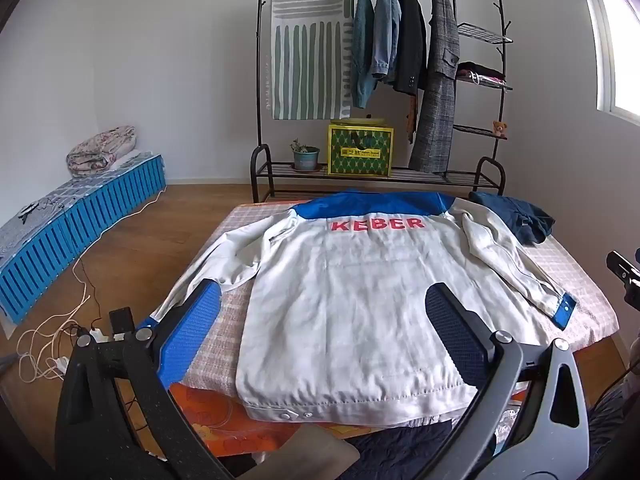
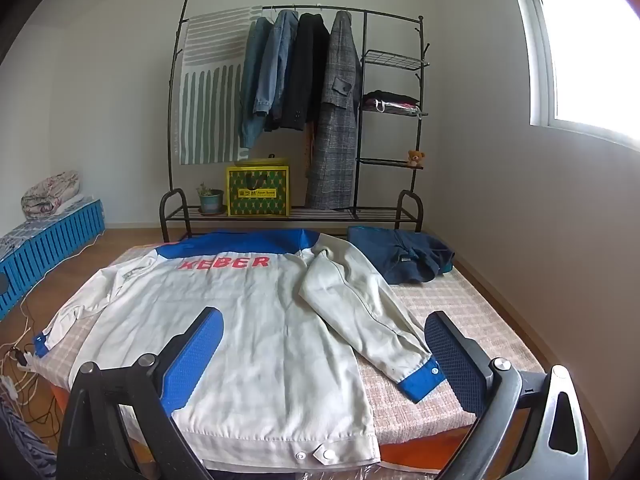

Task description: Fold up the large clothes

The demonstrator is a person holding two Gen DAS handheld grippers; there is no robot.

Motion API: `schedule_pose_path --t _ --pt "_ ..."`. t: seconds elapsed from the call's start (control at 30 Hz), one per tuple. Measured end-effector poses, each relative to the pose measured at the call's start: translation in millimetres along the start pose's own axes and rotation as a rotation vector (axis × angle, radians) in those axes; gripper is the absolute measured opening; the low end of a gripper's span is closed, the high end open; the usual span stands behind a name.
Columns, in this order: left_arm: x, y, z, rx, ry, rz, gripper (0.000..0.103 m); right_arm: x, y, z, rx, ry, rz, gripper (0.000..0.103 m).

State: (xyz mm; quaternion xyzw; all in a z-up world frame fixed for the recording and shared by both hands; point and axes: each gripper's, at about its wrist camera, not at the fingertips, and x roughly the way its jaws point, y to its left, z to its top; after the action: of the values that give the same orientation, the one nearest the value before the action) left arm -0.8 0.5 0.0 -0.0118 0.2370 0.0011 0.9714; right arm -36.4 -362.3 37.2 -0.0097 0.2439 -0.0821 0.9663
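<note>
Work jacket spread back-up on bed; both tools wide apart, holding nothing.

Left gripper (image 1: 320,336) and right gripper (image 2: 324,356) hover over the hem, textured blue pads clear of cloth. The jacket (image 1: 352,288) lies flat on the checked mattress (image 1: 568,280): creased off-white fabric, blue yoke, red lettering, blue snap cuffs, sleeves angled outward. Beyond, a crumpled navy garment (image 2: 404,256).

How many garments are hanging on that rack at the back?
4, side by side on the rack's top bar: teal jacket, denim jacket, black coat, grey plaid coat. Others may hide between them.
</note>
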Motion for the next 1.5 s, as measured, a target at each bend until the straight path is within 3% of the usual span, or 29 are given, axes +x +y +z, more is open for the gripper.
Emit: schedule_pose_path --t 0.73,1.0,1.17,1.5 --pt "-3.8 -0.7 3.1 0.006 0.009 -0.007 0.103 -3.3 -0.5 2.3 -0.008 -0.010 -0.004 0.102" --pt "-8.9 -5.4 12.8 0.006 0.003 -0.001 0.103 -3.1 -0.5 1.9 -0.009 -0.009 -0.004 0.102" --pt "-15.2 -4.9 37.1 0.000 -0.004 0.006 0.103 -5.1 -1.1 5.1 -0.009 -0.008 -0.005 0.102" --pt "-17.4 -3.4 32.6 0.001 -0.011 0.003 0.103 -5.6 0.8 6.3 -0.007 -0.005 -0.009 0.102"
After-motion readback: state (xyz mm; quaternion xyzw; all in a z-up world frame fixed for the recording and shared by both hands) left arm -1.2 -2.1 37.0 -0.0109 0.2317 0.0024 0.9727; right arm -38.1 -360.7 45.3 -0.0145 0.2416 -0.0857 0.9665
